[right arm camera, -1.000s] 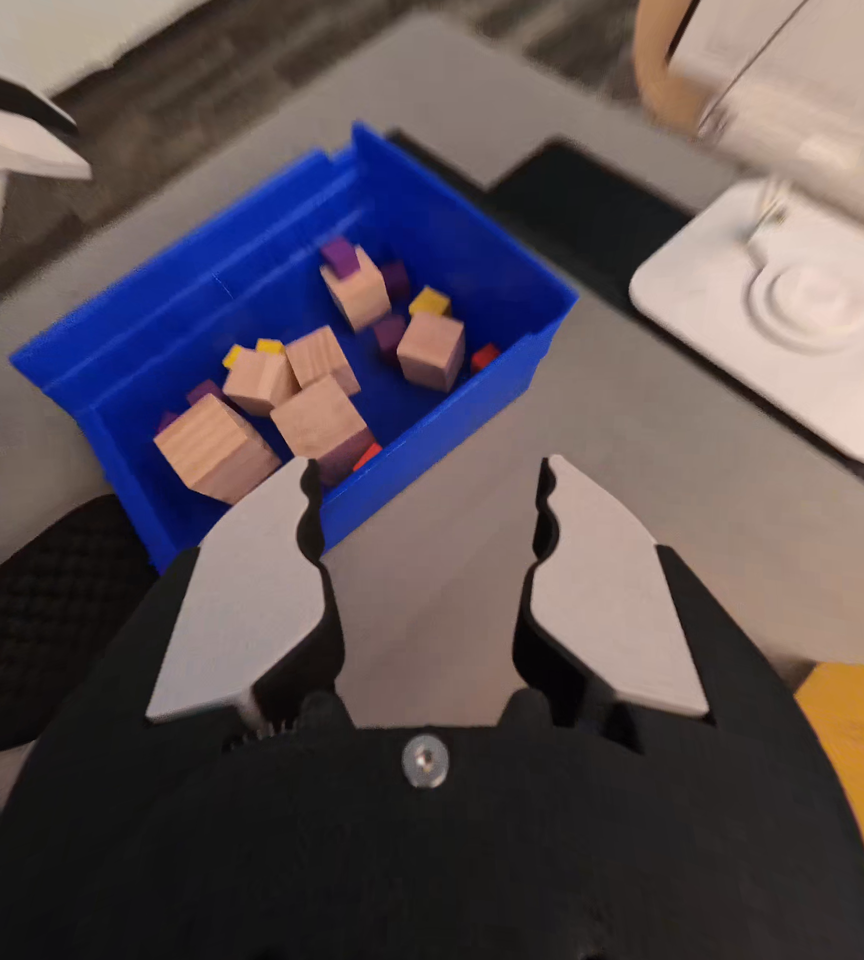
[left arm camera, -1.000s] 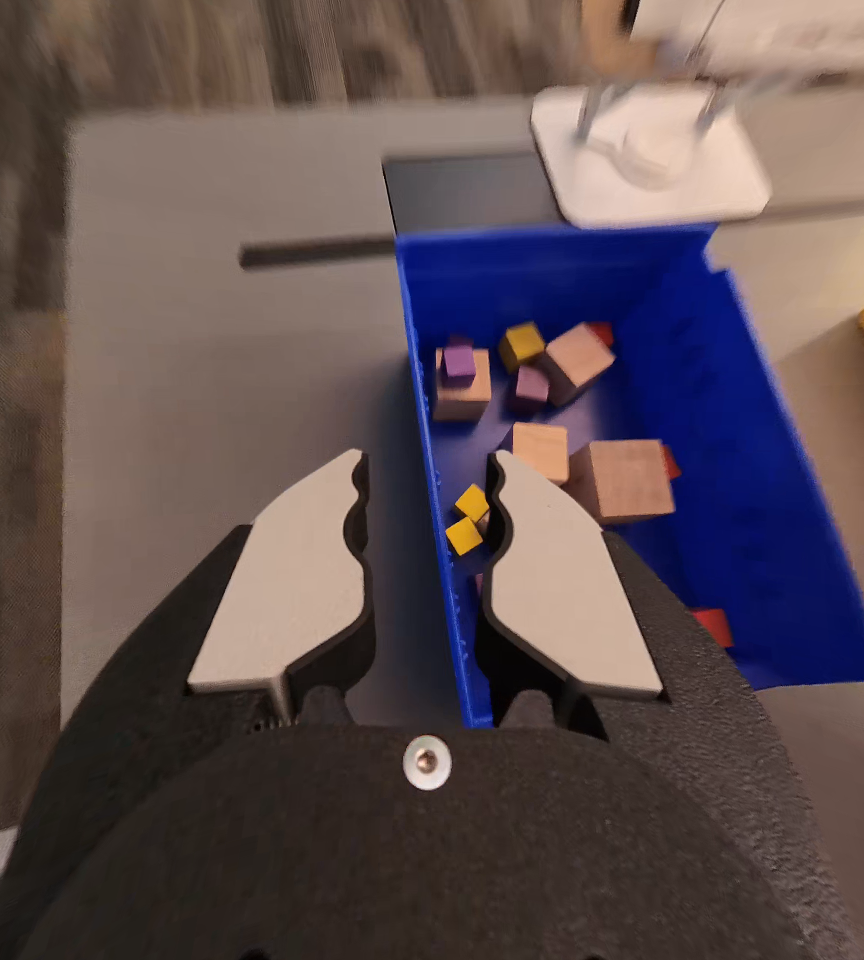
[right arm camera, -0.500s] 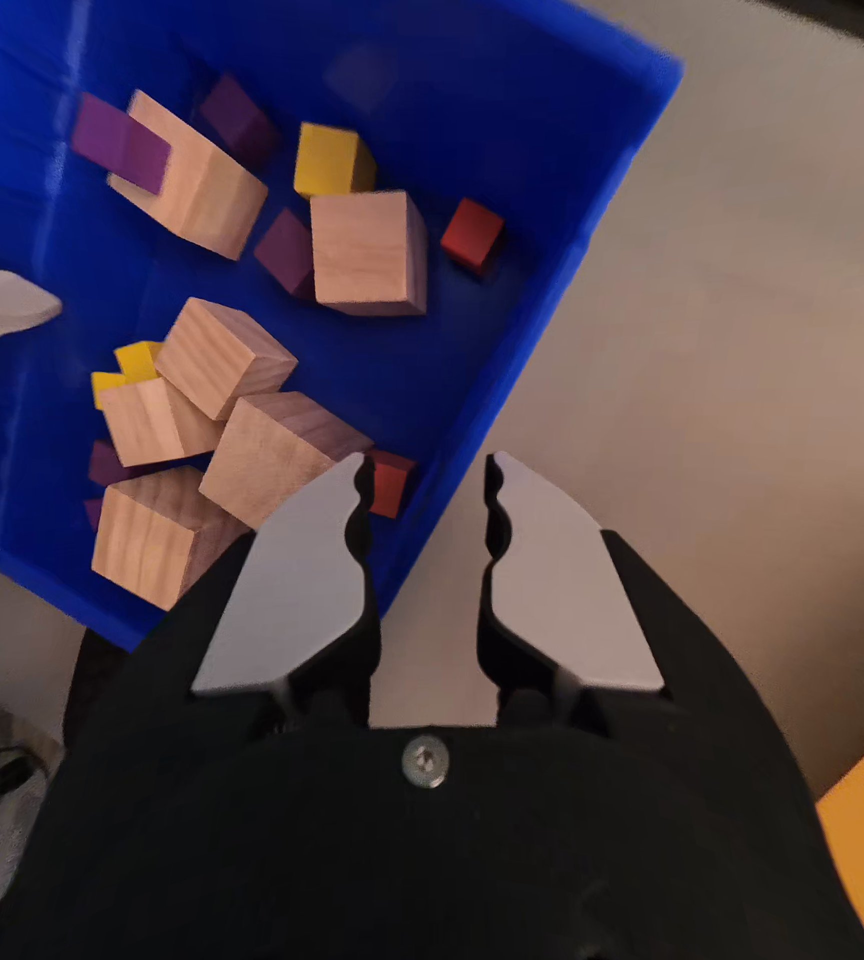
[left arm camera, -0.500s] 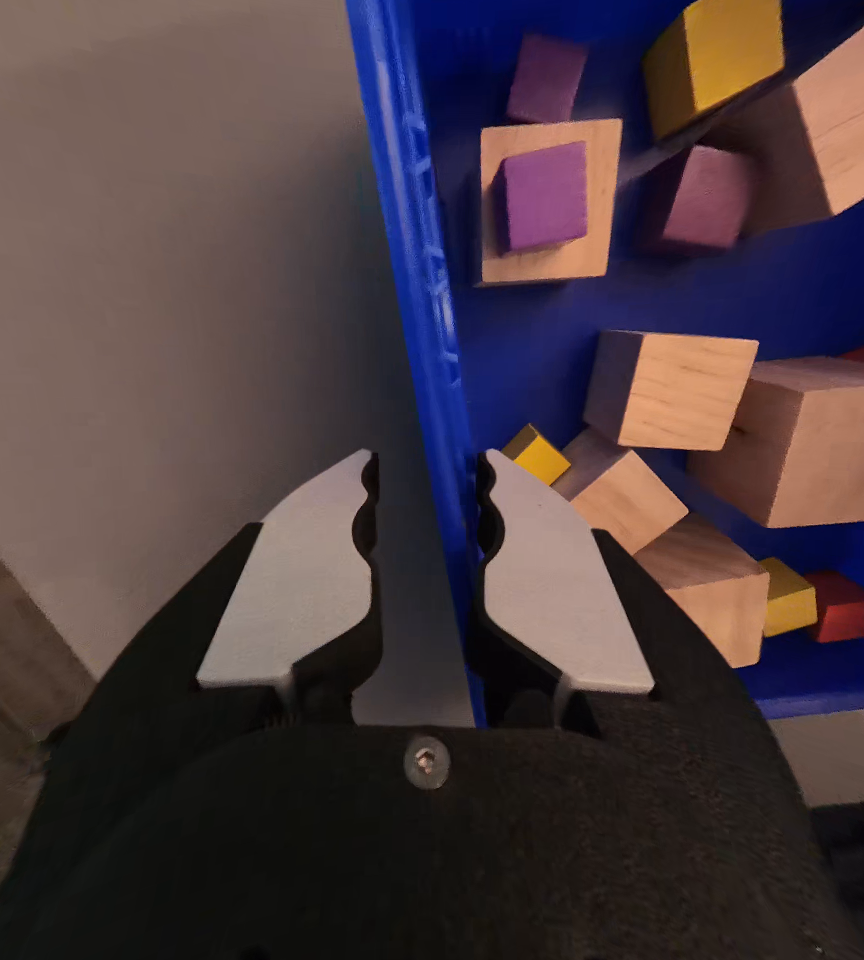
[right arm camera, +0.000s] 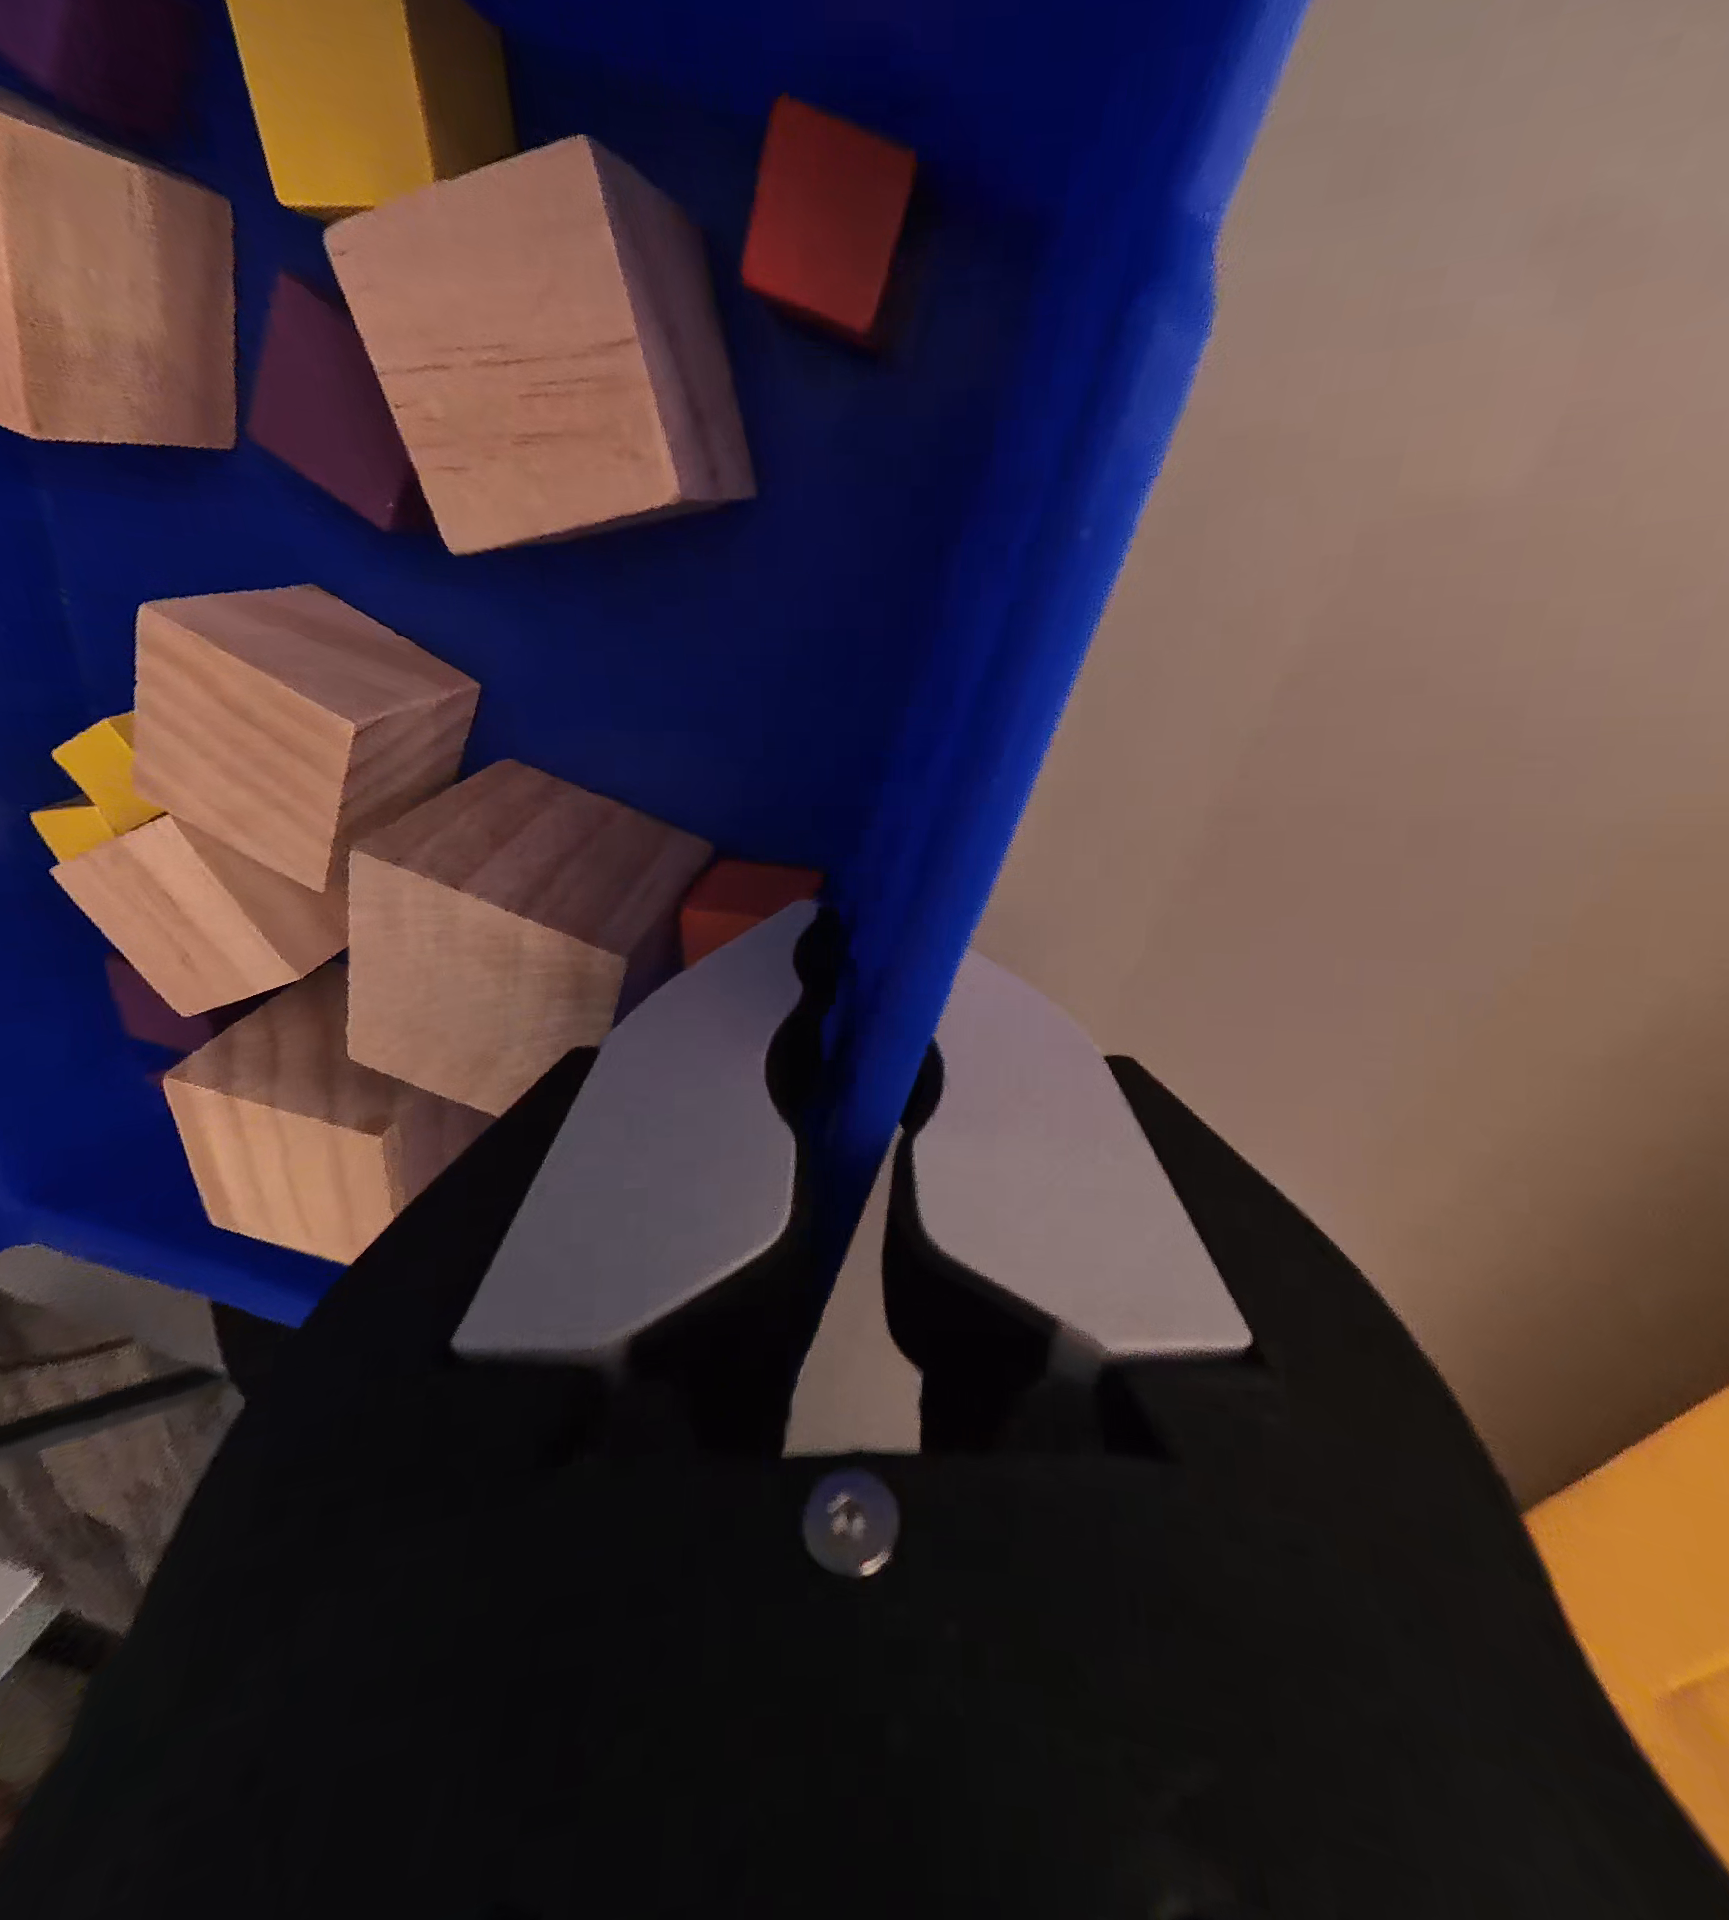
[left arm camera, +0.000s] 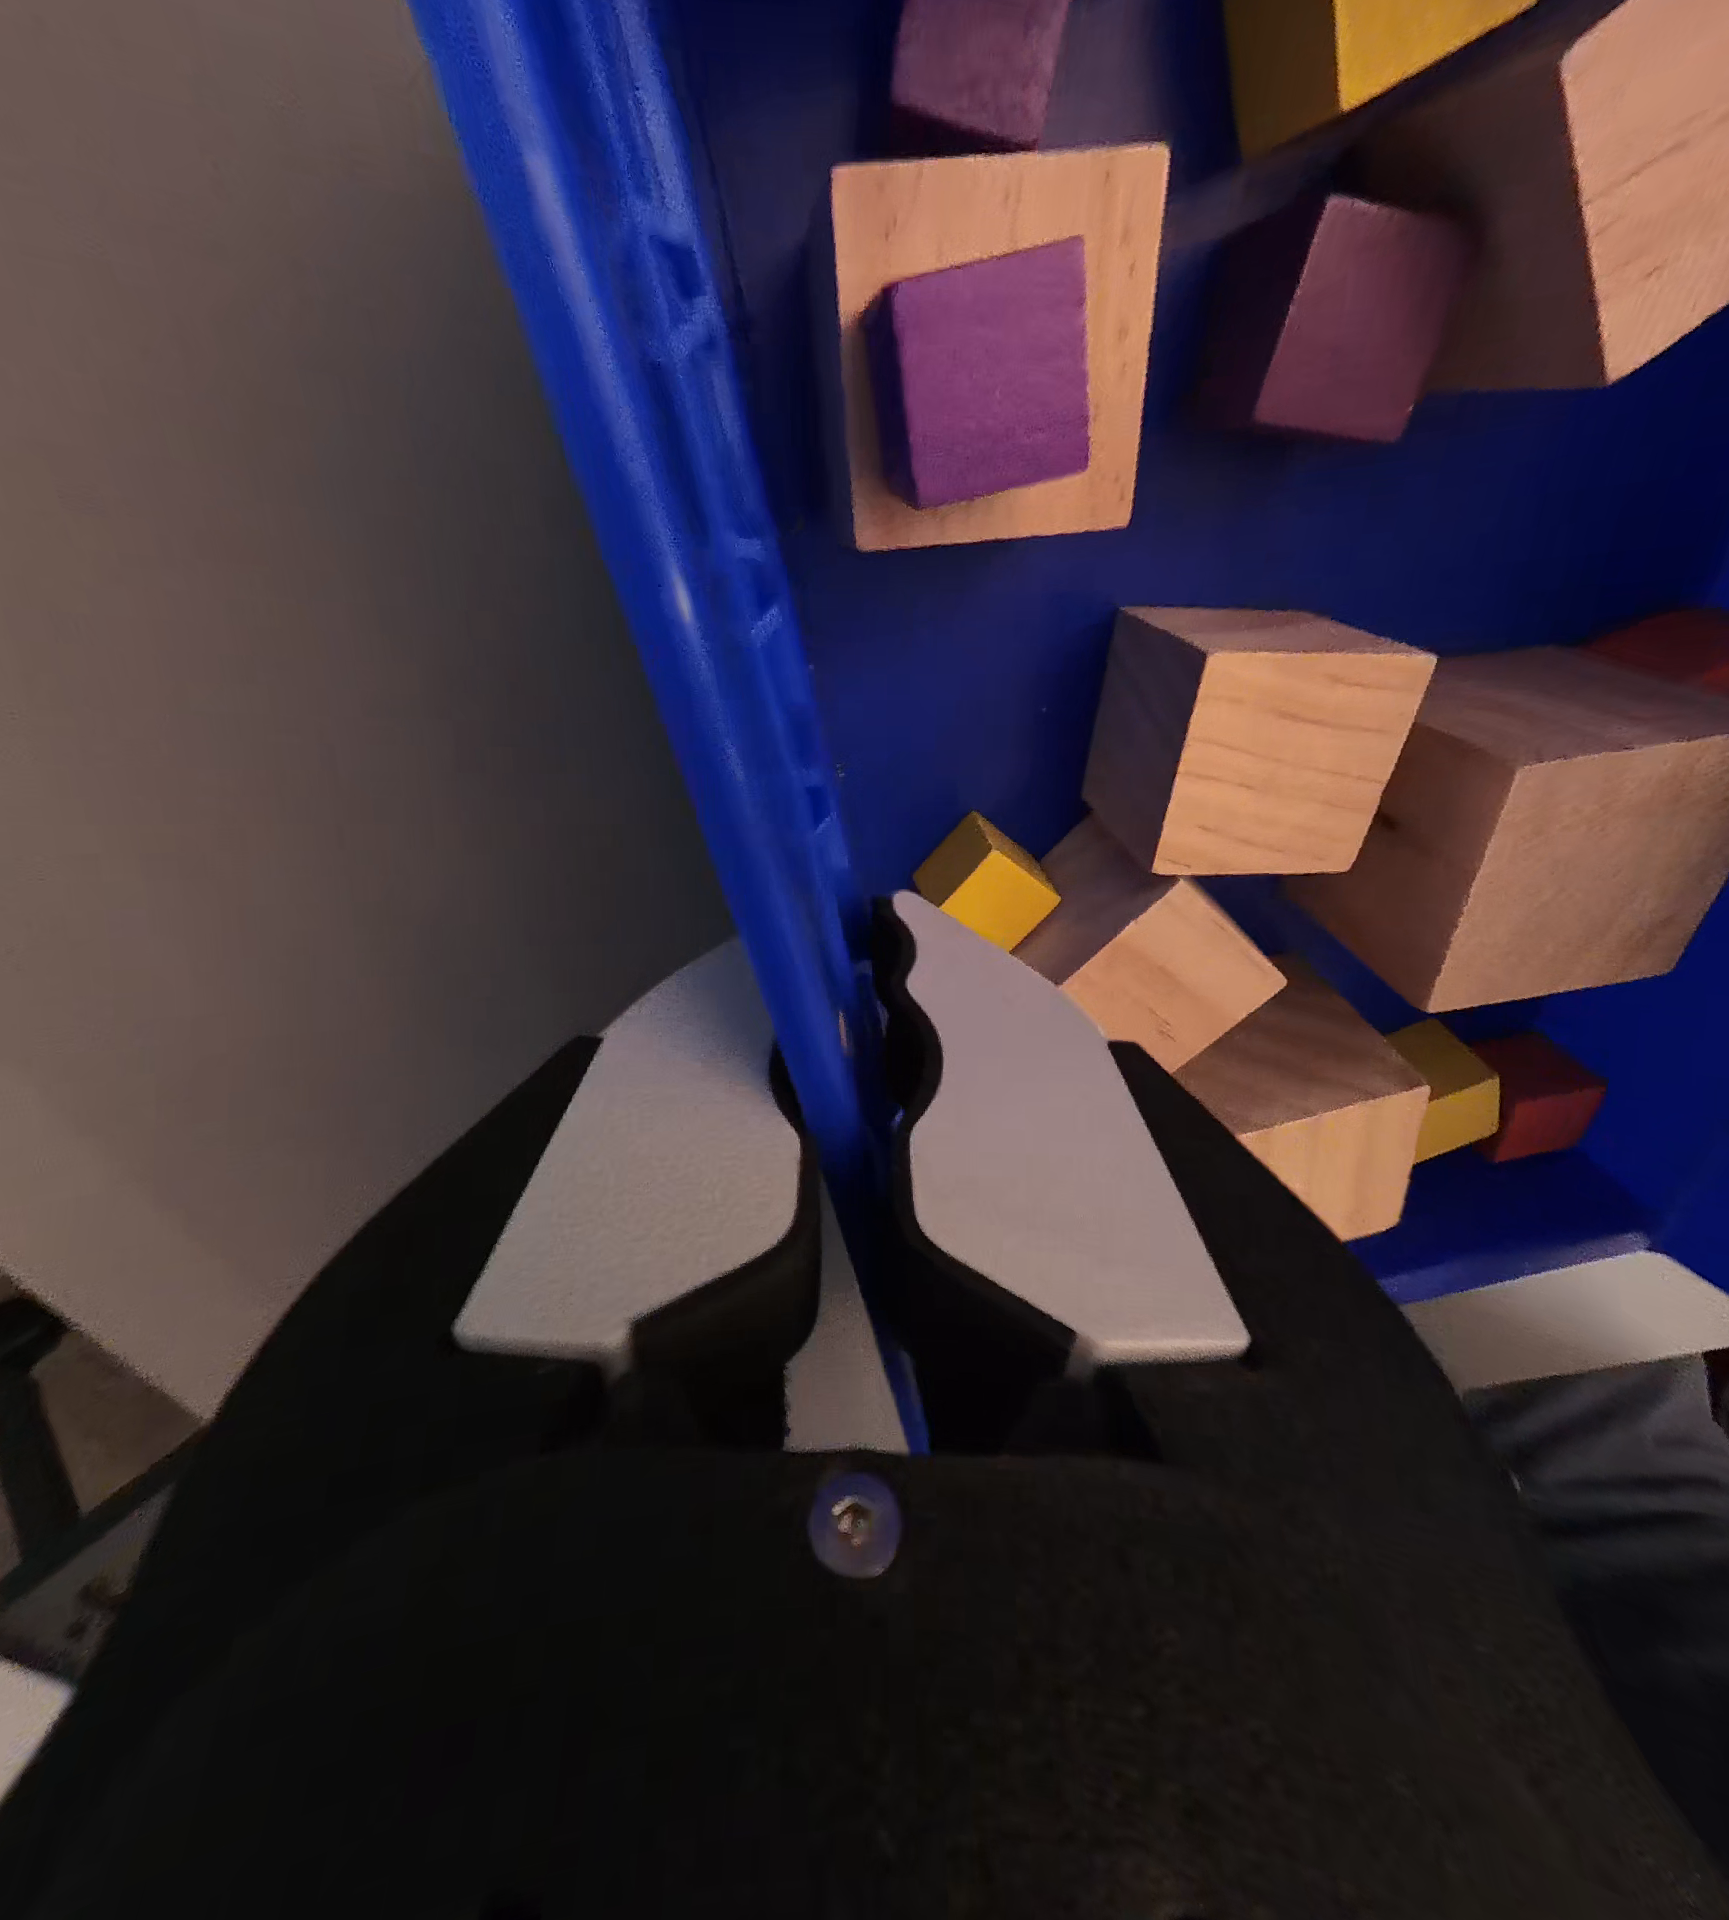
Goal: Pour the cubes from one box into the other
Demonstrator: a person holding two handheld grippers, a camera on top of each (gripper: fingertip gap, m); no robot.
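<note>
Both claws clenched on blue box [left arm camera: 694, 582] walls: left claw [left arm camera: 855, 997] on its left wall, right claw [right arm camera: 875, 997] on its right wall. Wooden cubes [left arm camera: 1244, 738] and small coloured cubes inside. Box on grey desk [left arm camera: 216, 520]. Yellow box [right arm camera: 1691, 1621], probably, at 4 o'clock.

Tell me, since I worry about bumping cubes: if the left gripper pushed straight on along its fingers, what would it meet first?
The left gripper is clamped on the blue box wall, so it would slide along that wall. Its inner finger would probably hit the small yellow cube by its tip first, though depth is unclear.
</note>
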